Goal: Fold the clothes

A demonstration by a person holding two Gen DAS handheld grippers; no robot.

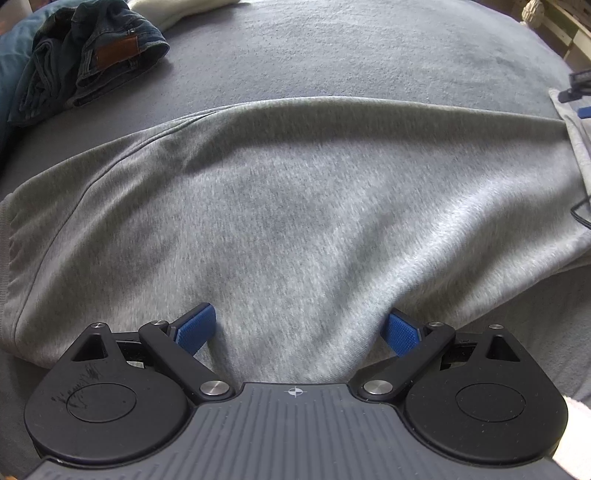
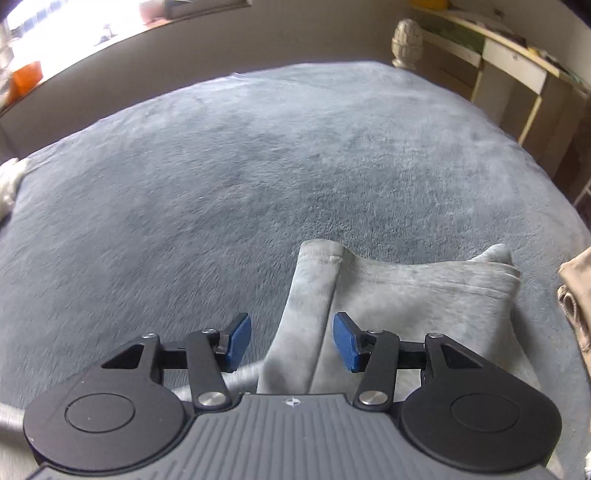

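A light grey sweat garment [image 1: 295, 221] lies spread flat across the bed, its ribbed band at the far left. My left gripper [image 1: 299, 328] hangs just over its near edge, jaws wide apart, nothing pinched between the blue pads [image 1: 195, 326]. In the right wrist view the garment's other end [image 2: 406, 295] shows a stitched hem and a folded-over strip. That strip runs up between the fingers of my right gripper [image 2: 291, 341]. The jaws stand half apart, and the pads [image 2: 347, 341] do not press on the cloth.
Crumpled blue jeans [image 1: 92, 55] and a cream cloth [image 1: 173, 11] lie at the far left of the grey blanket [image 2: 221, 166]. A beige garment [image 2: 576, 295] sits at the right edge. A carved bedpost [image 2: 406, 40] and a desk [image 2: 517, 66] stand beyond.
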